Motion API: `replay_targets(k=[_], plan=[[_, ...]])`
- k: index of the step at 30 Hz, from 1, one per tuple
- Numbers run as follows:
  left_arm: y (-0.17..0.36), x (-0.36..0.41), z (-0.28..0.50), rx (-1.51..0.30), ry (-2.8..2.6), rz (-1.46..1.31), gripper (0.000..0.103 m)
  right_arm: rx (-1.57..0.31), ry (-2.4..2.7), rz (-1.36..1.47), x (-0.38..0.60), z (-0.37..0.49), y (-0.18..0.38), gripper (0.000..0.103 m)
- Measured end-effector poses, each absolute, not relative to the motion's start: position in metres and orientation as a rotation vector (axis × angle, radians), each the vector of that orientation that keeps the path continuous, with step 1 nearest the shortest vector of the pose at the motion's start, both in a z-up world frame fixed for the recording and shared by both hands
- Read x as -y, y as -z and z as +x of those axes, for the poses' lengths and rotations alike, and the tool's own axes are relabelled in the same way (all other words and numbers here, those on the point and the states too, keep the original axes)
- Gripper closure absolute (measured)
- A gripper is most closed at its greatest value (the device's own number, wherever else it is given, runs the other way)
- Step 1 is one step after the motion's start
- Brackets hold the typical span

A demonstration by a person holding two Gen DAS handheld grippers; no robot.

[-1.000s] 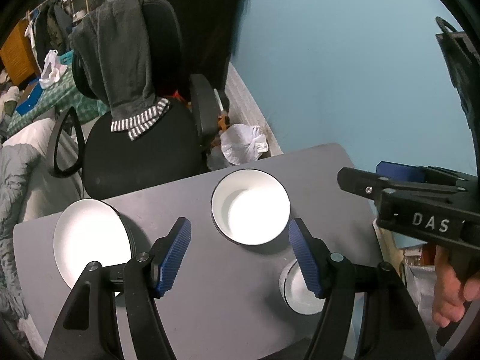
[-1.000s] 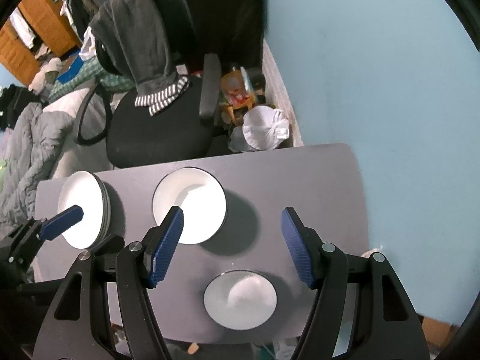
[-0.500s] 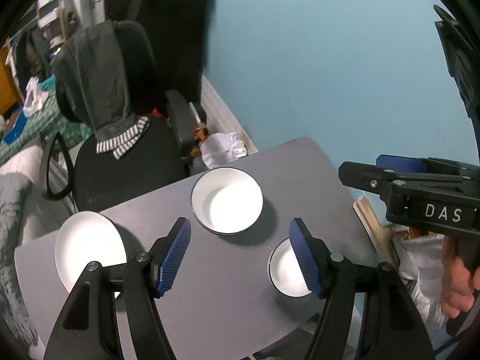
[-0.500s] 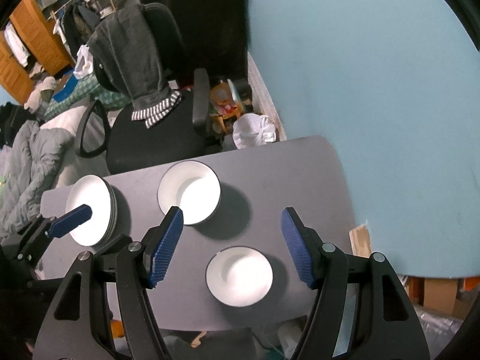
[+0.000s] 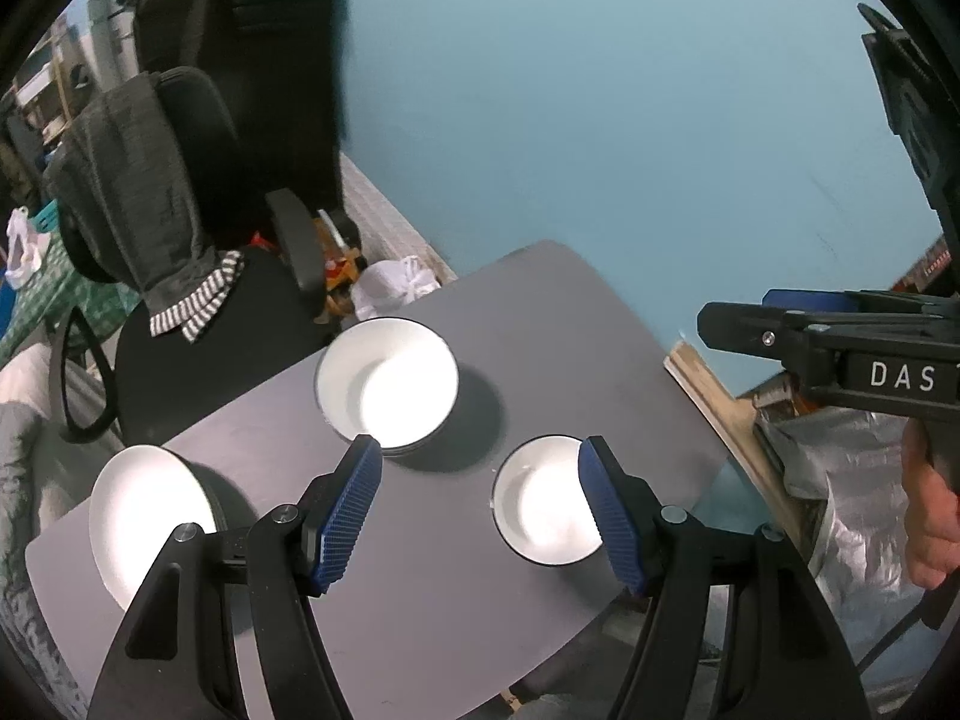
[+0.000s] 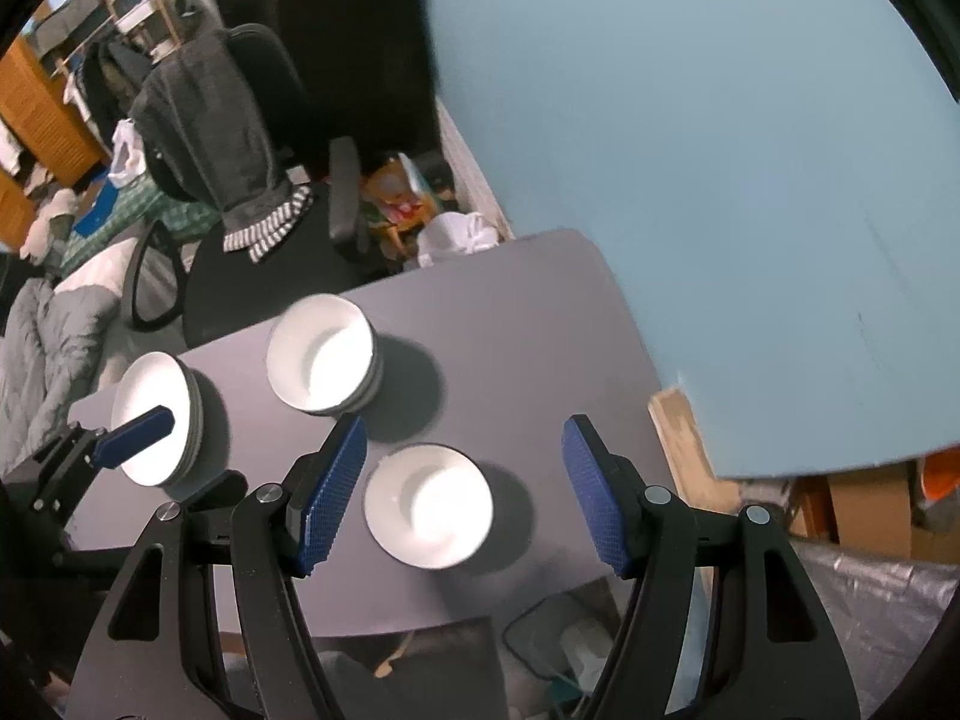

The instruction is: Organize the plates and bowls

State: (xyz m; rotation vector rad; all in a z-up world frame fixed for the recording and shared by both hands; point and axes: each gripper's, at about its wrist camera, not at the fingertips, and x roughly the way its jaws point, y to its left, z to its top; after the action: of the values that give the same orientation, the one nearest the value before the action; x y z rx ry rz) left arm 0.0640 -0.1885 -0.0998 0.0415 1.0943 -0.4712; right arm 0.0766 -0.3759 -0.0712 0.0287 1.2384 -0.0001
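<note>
White bowls [image 6: 321,354] stacked; plates [image 6: 153,420] stacked; small bowl [image 6: 429,504] apart.

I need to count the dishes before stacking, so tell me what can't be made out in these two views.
- Plate stack: right wrist view, the left hand-held gripper covers part; the plate count is too fine to read.
- Same stack: left wrist view, its own finger hides the lower edge.
- Bowl stack: how many are nested is unclear, walls overlap.
- Small bowl: left wrist view, right pad covers its rim.
- Table: near edge hidden by gripper bodies.
</note>
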Motion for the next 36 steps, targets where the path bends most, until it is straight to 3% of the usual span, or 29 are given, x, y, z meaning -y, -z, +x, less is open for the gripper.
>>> replay_targets(k=[15, 36], plan=[[0.146, 0.218, 0.058, -1.191, 0.521, 0.129, 0.034, -1.316, 0.063, 0.081, 0.406, 0.060, 0.108, 0.036], [0.249, 0.238, 0.065, -1.389, 0.497, 0.132, 0.034, -1.465, 0.015, 0.146, 0.424, 0.058, 0.225, 0.036]])
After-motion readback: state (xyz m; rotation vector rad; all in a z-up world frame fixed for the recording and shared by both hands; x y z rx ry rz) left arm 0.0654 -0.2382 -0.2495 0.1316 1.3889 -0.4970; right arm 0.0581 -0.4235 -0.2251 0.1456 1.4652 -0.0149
